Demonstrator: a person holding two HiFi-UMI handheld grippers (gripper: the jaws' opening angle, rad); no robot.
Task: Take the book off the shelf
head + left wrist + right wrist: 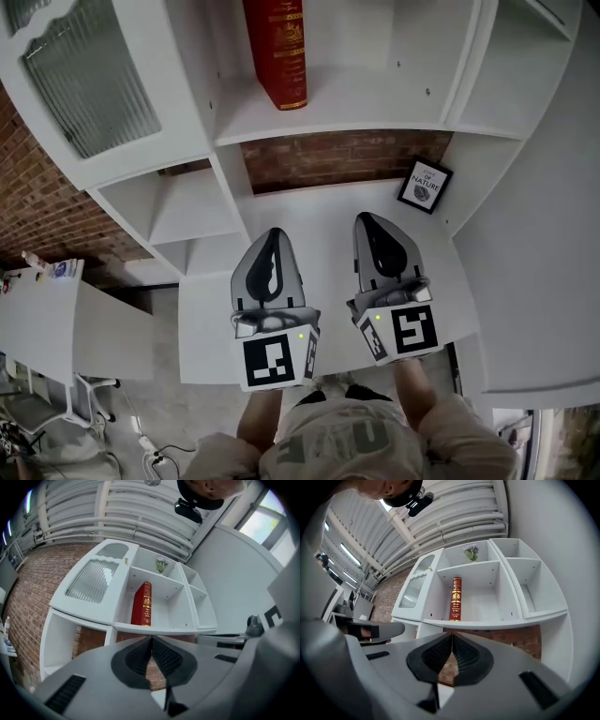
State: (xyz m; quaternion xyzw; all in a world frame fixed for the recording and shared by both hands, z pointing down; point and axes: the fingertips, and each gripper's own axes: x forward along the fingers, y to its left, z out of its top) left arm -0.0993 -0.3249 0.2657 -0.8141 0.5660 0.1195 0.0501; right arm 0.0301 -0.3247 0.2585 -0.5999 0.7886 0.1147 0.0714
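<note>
A white shelf unit [328,112] stands against a brick wall, with a white counter [309,211] below it. A small framed print [425,184] leans at the centre right of the head view. The red book [277,52] stands upright at the top centre of that view, in the middle compartment and close to its left divider, with nothing propping its right side. The left gripper [273,234] and the right gripper [368,221] hang side by side over the counter in the lower middle. Each has its jaws pressed together on nothing and is well apart from the book. The main risk, as I judge it, is reaching in with the jaws unopened: a closed tip would push the spine, and the unsupported book could topple rightward or slide deeper. A shallow pinch on the glossy cover might also slip as the book clears the shelf edge. A wide approach could knock the divider.
</note>
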